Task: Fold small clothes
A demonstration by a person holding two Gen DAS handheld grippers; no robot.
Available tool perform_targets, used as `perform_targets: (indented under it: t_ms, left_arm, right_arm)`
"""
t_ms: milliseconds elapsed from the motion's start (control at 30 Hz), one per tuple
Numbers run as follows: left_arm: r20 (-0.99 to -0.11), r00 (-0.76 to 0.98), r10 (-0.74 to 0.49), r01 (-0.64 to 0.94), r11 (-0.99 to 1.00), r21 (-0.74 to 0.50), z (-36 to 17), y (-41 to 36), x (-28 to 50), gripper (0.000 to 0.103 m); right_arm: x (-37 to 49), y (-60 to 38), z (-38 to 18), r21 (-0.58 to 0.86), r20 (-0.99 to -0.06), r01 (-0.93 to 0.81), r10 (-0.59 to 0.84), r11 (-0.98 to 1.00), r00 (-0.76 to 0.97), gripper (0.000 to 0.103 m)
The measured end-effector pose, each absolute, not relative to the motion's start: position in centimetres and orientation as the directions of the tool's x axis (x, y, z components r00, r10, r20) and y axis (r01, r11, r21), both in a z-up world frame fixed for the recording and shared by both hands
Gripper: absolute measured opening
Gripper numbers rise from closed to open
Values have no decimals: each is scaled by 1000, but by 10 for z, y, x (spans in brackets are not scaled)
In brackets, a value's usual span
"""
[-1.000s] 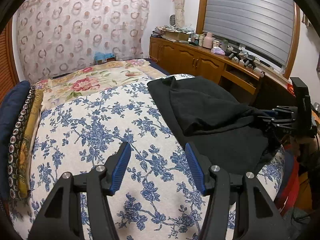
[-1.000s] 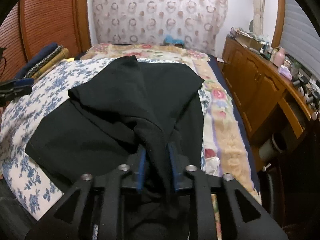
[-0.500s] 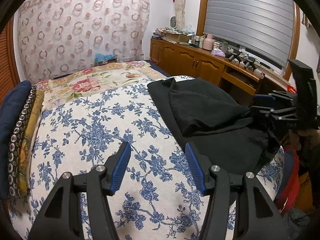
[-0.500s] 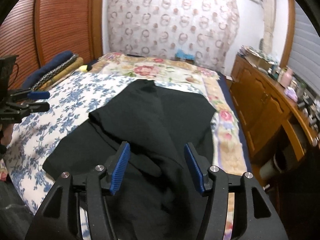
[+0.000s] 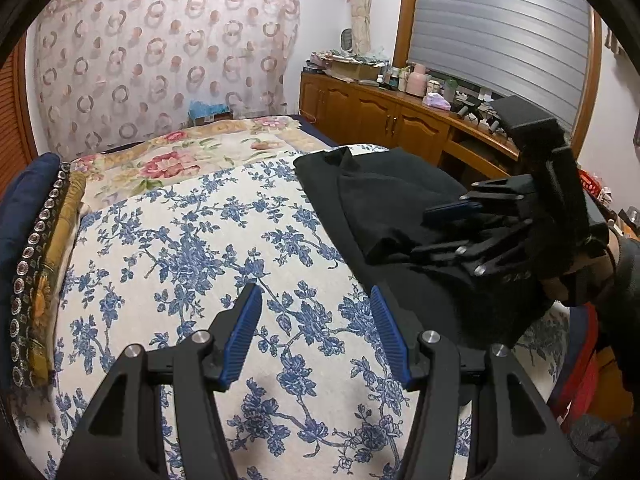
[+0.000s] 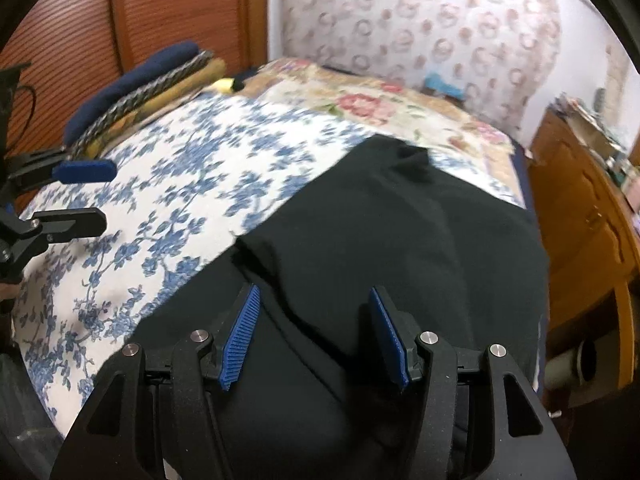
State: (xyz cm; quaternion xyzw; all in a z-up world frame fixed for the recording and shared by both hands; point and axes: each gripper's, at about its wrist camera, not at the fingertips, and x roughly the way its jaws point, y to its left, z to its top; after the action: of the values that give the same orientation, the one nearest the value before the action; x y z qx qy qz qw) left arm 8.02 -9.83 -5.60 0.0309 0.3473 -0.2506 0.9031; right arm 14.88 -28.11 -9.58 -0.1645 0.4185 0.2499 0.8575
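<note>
A black cloth [image 6: 400, 248] lies partly folded on the bed [image 5: 192, 248], on its blue flower sheet. The right gripper [image 6: 314, 332] is above the cloth, fingers apart, holding nothing. The left gripper [image 5: 316, 336] is above the sheet, fingers apart, empty too

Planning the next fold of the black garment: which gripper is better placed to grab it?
Likely right: the right gripper hangs open directly over the black garment, while the left gripper is over bare floral bedspread.

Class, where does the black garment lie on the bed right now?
The black garment lies on the blue-flowered bedspread, along the bed's edge nearest the wooden cabinets, under the open right claw.
</note>
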Motion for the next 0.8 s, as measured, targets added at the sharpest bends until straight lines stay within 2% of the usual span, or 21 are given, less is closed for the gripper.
perform_targets:
  t_ms: [200,267,333,367,433,633,800]
  left_arm:
    - [-648,628,-432,475,871,-121,-58,-100,81,56]
    - [-650,626,-432,476,871,-120,-59,-100,81,56]
    - [-651,624,-432,477,870,-120,-60,-101,80,56]
    - [-652,623,-432,478,870,-119,-60,-101,80,56]
    - [-652,623,-432,478,870,-119,-60,-101,80,56]
    - [-654,620,-434,479,869,-122,-61,-103,80,56]
    - [-657,613,-439,486,865,-124,-63,-106,79,56]
  right_arm:
    - [158,-266,-112,-141,-826,-586,232,798,514,57]
    - [160,-269,-115,-141,-826,-590,234,795,513,46]
    - [163,-273,-114,-137,-824,-591,240,795,513,17]
    - [163,-275,-114,-140,-823,-590,237,795,515,9]
    - [163,-279,-108,-156,-811,-582,233,798,536,5]
    - [185,-328,-60,-200,-714,-435,173,878,678,5]
    - [229,-391,-33,-281,-626,-149,-63,948,778,5]
